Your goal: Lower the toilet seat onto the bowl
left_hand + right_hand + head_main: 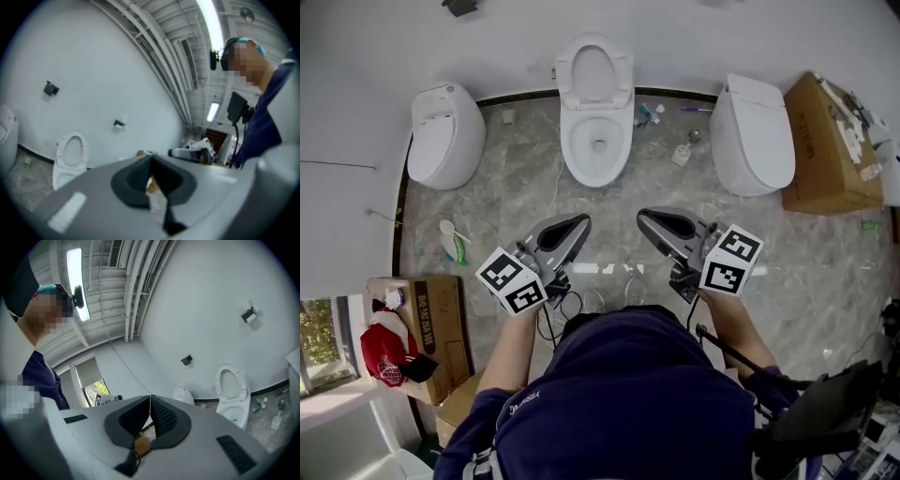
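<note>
Grey marbled floor tiles (516,192) meet a white wall, and above them, close in front of the person's body, both tongs are held level and side by side. The left gripper (582,223) has its dark pads pressed tip to tip with nothing between them; its own view shows only a thin seam where they meet. The right gripper (643,217) is likewise closed and empty, its ribbed pads meeting in a line. Each carries a cube with square markers (512,281) at its rear, near the person's hands. Neither gripper touches anything, and a strip of bare floor lies ahead of them. Beyond it, straight ahead and well apart from both tips, stands the middle toilet, its toilet seat (594,73) raised upright against the wall and the bowl (597,145) open below it. A second toilet (445,134) with its lid down stands to the left, and a third (753,134), also closed, to the right. Small bottles (649,114) lie by the wall between the middle and right ones. One cardboard box (825,145) sits at the far right, another (441,319) at the near left.
</note>
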Motion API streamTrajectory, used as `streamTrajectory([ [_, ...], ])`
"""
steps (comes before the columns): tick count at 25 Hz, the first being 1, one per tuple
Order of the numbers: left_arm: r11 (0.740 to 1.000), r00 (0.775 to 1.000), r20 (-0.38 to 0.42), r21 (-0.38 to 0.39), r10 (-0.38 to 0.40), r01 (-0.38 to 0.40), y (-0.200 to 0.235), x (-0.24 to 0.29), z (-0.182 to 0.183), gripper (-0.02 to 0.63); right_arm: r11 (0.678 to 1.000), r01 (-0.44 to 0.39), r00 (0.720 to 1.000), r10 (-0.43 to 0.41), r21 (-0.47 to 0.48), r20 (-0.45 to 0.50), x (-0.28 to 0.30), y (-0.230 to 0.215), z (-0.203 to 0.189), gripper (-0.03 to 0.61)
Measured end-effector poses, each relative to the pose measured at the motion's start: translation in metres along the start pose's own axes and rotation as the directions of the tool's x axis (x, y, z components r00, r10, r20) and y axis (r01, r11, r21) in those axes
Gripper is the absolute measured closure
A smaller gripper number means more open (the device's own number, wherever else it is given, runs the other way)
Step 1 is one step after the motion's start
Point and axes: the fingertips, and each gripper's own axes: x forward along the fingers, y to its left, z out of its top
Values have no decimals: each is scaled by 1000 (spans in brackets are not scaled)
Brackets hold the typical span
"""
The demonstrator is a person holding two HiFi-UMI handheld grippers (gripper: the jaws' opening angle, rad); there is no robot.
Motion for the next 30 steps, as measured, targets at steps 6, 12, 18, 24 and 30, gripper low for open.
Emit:
streamTrajectory([
  [6, 999, 999, 0, 20, 41, -41, 5, 38, 5, 611, 1000, -15, 1000, 16, 16, -16, -17, -43, 18, 571],
  [12, 997, 997, -4, 13, 71, -71, 24, 57, 12, 611, 999, -36, 999, 37, 26, -32, -11, -69, 31, 571],
  [18, 998, 998, 6, -11, 68, -68, 53, 67, 17, 611, 999, -18, 999, 19, 36, -51, 6, -92, 35, 571],
  [24, 999, 1000, 0, -40, 14, -14, 106, 80, 24, 611, 998, 49, 997, -46, 50, -54, 40, -125, 41, 571],
  [30, 999, 999, -13, -26, -48, 47, 166, 95, 47, 611, 991, 112, 992, -107, 80, -60, 100, -161, 51, 571],
])
